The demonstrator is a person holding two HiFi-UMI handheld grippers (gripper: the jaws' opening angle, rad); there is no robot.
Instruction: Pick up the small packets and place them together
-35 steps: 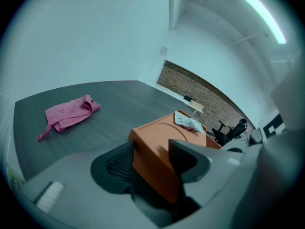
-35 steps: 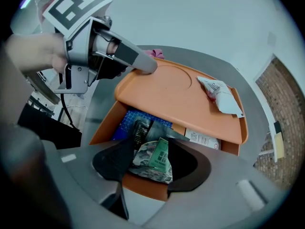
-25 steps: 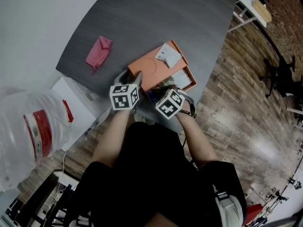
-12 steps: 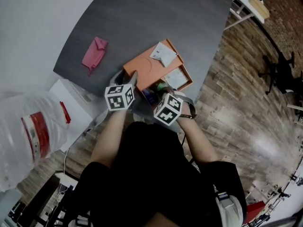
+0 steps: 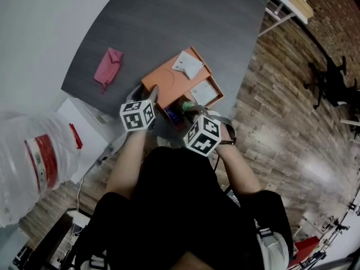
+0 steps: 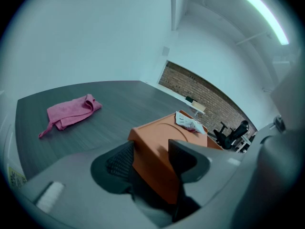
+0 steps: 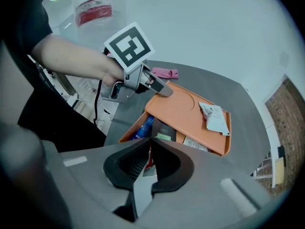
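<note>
A small packet (image 7: 147, 170) is hanging, pinched by one thin edge, in the right gripper's (image 7: 150, 144) clenched fingers above the open orange box (image 7: 143, 128); it could be slipping back in. The left gripper's (image 6: 151, 149) fingers are clamping the lid (image 6: 164, 130), and tilting it risks shedding the white packet (image 6: 189, 123) onto the bench (image 6: 119, 104).

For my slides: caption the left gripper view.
Left gripper clamps the orange lid, a white packet on top; pink cloth behind.
</note>
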